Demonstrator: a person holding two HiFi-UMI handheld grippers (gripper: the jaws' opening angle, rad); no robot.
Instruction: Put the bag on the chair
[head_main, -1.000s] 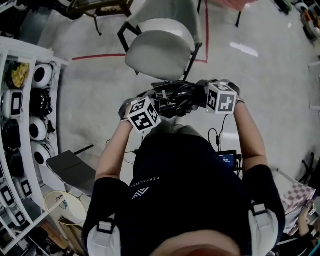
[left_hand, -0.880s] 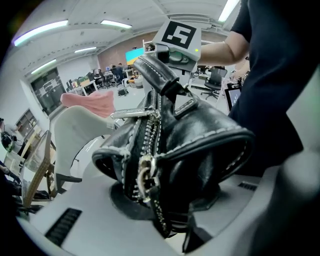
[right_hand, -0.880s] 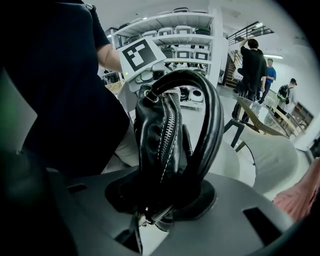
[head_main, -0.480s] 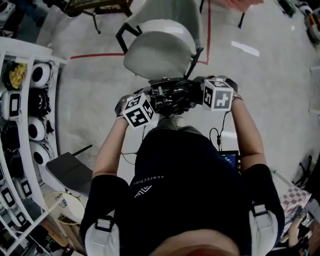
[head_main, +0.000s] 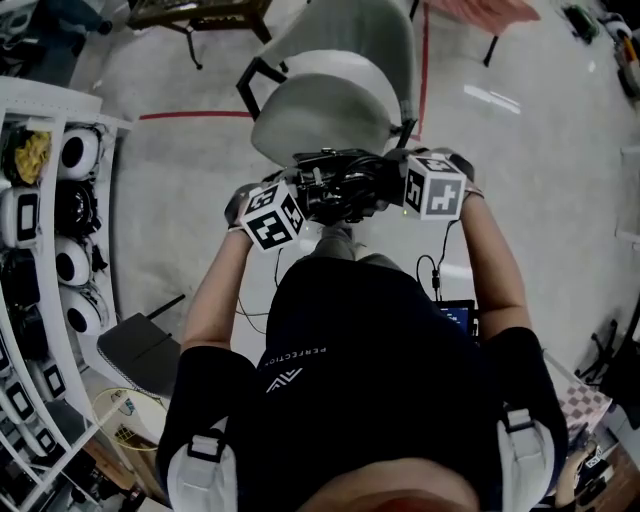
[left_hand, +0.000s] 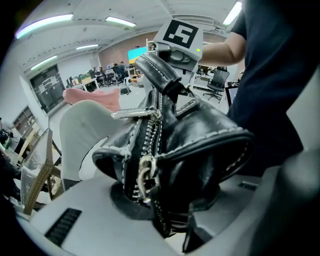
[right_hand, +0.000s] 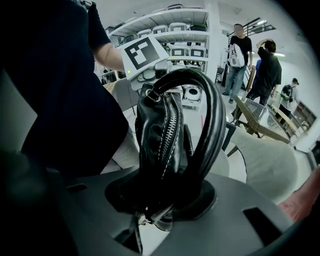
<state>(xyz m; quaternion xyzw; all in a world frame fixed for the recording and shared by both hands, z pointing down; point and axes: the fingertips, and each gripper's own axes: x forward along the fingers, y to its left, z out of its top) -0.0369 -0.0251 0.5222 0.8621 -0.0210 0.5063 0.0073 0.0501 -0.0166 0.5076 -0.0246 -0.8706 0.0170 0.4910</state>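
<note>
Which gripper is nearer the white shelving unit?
Left. The left gripper, shut on the bag, is toward the shelving; the right gripper grips the bag's far end.

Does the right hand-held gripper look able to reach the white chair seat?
Likely yes: the white chair seat lies bare ahead of the right hand-held gripper holding the black leather bag.

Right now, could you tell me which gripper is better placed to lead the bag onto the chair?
Left, marginally. Both grip the black bag and must move together, but the left gripper faces the chair seat squarely, while the right gripper sits near its edge.
</note>
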